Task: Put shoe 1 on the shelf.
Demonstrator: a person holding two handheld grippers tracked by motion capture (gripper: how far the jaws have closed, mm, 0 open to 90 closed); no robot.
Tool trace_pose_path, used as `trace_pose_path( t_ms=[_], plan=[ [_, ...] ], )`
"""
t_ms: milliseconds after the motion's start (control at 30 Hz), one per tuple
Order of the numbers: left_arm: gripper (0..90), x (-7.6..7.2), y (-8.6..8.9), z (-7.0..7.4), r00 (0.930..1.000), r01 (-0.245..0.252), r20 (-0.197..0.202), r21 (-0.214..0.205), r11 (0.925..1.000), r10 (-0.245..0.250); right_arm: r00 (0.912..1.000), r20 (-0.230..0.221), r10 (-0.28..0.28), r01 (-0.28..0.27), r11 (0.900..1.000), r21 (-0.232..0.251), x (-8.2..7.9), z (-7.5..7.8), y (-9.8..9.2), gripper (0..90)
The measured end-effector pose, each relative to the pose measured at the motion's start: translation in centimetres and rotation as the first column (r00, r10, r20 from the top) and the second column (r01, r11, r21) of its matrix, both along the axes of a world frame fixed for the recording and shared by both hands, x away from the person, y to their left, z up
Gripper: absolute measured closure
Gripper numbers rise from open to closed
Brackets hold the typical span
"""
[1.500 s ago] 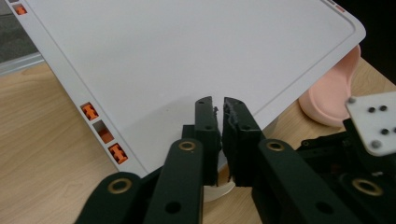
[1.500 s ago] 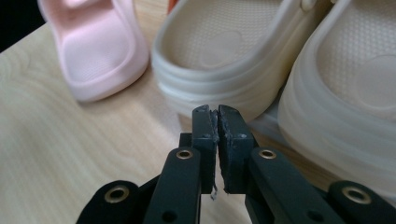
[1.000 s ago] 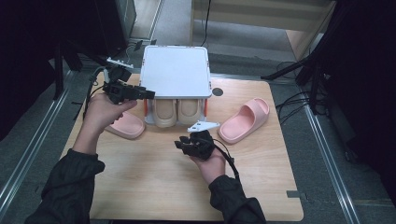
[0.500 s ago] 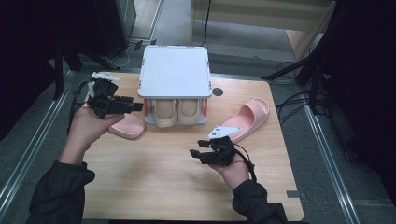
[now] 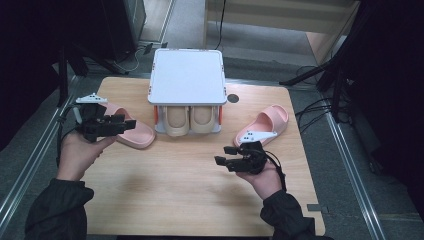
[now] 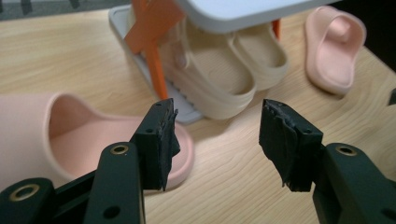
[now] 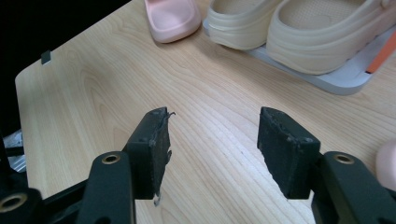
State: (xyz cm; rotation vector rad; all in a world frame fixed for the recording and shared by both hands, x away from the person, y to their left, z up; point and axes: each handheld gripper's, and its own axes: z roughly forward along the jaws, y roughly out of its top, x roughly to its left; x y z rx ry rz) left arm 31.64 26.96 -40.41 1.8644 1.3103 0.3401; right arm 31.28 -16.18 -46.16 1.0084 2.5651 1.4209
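Two pink slippers lie on the wooden table, one left of the shoe rack point(image 5: 140, 134) and one right of it point(image 5: 265, 125). A beige pair point(image 5: 190, 120) sits on the rack's lower shelf under its white top point(image 5: 186, 75). My left gripper point(image 5: 127, 123) hovers over the left slipper point(image 6: 70, 135), open and pointing at the rack, nothing between its pads. My right gripper point(image 5: 222, 155) hangs over bare wood, front left of the right slipper. Its jaws have just been opening and hold nothing point(image 7: 212, 149).
Orange posts point(image 6: 152, 42) carry the rack's top, and its grey base point(image 7: 341, 77) juts out beneath the beige shoes point(image 7: 322, 32). A dark round hole point(image 5: 233, 98) marks the table beside the rack. Metal rails run along both table sides.
My left hand has moved left and nearer the person, down over the left slipper. My right hand has moved right across the front of the table, and its jaws have widened.
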Motion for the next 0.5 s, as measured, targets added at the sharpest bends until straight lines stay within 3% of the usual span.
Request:
trace_pose_path(
  t_ms=[133, 300, 500],
  plan=[
    [45.1, 0.2, 0.3, -1.2, 0.9999, -0.011, -0.013, 0.007, 0.9999, 0.011, 1.0000, 0.003, 0.002, -0.002, 1.0000, 0.003, 0.2, -0.2, -0.1, 40.7],
    [44.8, 0.6, 0.7, -2.3, 0.9995, -0.003, -0.033, 0.041, 0.9991, 0.004, 0.9997, 0.012, 0.023, -0.023, 0.9992, -0.032, 0.7, -0.8, 0.2, 40.6],
    [45.1, 1.1, 2.0, -3.8, 0.9976, -0.032, -0.060, 0.060, 0.9977, 0.035, 0.9996, 0.018, 0.021, -0.020, 0.9983, -0.054, 1.0, -1.2, 0.7, 41.2]
  ],
)
